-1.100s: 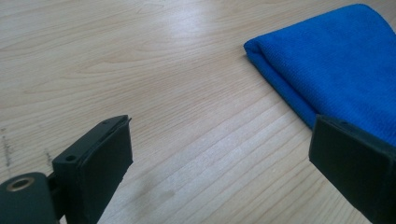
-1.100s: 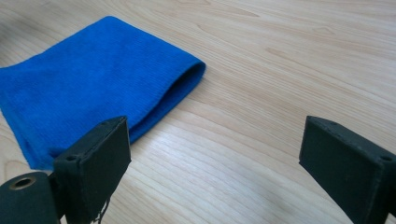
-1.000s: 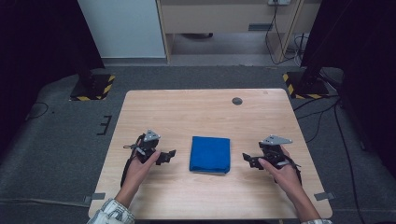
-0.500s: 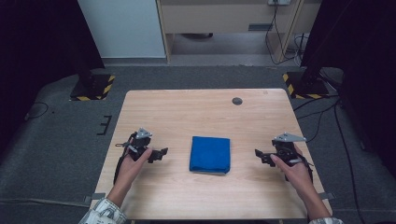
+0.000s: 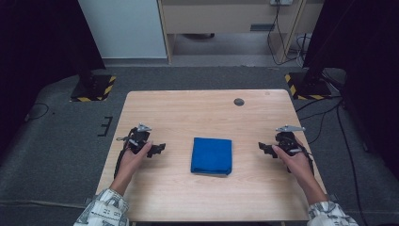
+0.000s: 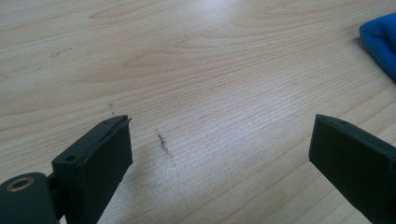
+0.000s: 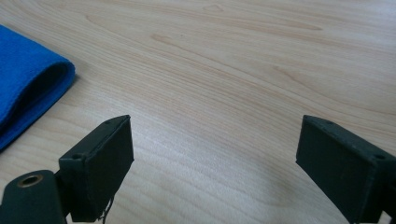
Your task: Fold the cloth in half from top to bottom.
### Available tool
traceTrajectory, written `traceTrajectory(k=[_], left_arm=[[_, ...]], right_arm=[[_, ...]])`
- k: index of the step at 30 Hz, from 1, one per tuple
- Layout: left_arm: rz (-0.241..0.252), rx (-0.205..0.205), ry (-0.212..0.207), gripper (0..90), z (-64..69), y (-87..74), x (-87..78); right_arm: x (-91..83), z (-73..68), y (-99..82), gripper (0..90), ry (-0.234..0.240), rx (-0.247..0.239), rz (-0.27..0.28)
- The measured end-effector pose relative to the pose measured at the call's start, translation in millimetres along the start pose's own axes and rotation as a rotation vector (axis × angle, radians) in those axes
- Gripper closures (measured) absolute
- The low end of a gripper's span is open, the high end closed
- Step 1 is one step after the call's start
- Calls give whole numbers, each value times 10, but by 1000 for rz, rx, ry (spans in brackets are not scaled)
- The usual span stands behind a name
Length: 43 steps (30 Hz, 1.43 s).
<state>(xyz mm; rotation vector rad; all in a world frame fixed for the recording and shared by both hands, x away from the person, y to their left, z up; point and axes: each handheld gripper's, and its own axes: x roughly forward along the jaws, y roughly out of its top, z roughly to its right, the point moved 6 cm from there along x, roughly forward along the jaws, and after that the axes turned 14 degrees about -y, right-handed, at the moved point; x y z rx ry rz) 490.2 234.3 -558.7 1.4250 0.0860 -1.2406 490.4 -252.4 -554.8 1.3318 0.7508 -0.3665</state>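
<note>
With the cloth (image 5: 211, 156) folded mid-table between them, both the left gripper (image 5: 158, 149) and right gripper (image 5: 264, 149), jaws wide and empty, risk pinching only its top layer and unfolding it.

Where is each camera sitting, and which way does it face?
High view: above the person's side, looking forward and down on the table; both forearms, left gripper and right gripper show, either side of the blue cloth.
Left gripper view: on the left gripper, facing bare wood; open jaws, cloth corner at right.
Right gripper view: on the right gripper; open jaws, cloth fold at left.
Shared: all three show the cloth.
</note>
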Motion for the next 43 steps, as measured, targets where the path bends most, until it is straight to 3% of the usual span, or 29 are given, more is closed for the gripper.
traceTrajectory(k=[11, 14, 18, 22, 28, 30, 32, 43], left_arm=[[-46, 9, 7, 51, -42, 123, 194], [-40, -7, 16, 51, -73, 179, 245], [11, -4, 17, 51, -81, 232, 288], [5, -16, 30, 56, -110, 217, 356], [-2, -4, 59, 50, -107, 211, 421], [-13, 25, 83, 46, -91, 195, 437], [26, 31, 88, 30, -80, 168, 447], [29, 31, 90, 13, -15, 106, 417]], right_arm=[[300, -9, 77, 111, -15, 34, -66], [357, 20, 125, 111, -38, 43, -69], [410, 87, 164, 113, -82, 75, -71], [465, 115, 155, 90, -100, 114, -80], [515, 86, 148, 62, -169, 75, -67], [531, 77, 138, 61, -198, 60, -54], [540, 63, 120, 54, -221, 43, -36], [389, -71, -6, 53, -180, 5, -30]])
